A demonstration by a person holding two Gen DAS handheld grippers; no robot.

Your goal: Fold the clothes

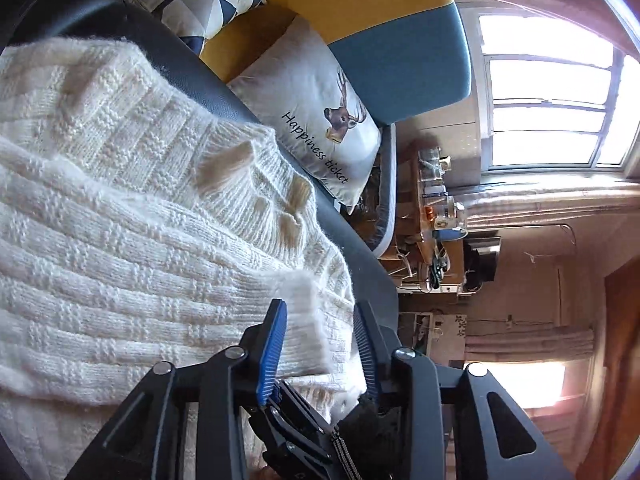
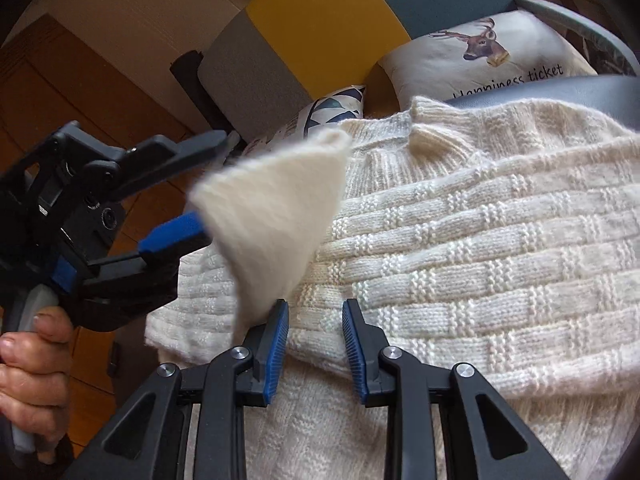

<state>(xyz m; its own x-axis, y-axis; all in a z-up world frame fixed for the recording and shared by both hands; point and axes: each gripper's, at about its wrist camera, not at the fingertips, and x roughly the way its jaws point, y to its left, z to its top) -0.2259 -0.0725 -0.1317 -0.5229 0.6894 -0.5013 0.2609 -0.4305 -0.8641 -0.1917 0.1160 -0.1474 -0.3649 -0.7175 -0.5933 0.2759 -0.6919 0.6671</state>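
Dark padded surface (image 1: 224,92), leather-like; behind it a sofa w/ yellow (image 2: 320,20), grey and teal panels. Two cushions on the sofa: deer cushion (image 1: 316,120) printed "Happiness ticket", and a triangle-pattern cushion (image 1: 212,4). Bright window (image 1: 548,100) w/ curtain, cluttered side table (image 1: 432,208) below it, wood door (image 2: 60,100) on the other side of the room.

Cream knit sweater (image 2: 460,248) spread over the dark surface, collar toward the sofa, one layer already laid across the body.

Left gripper (image 1: 320,312): jaws part open, a soft cuff/edge of the sweater sits between them; pads don't look to be pressing it. From the right-wrist cam the left gripper (image 2: 208,184) is at left, w/ a raised flap of knit (image 2: 276,216) at its tips, a hand (image 2: 32,364) on its handle.

Right gripper (image 2: 316,320): narrow gap, low over the sweater's front edge; knit visible between the pads, can't tell if pinched.

No containers in sight.
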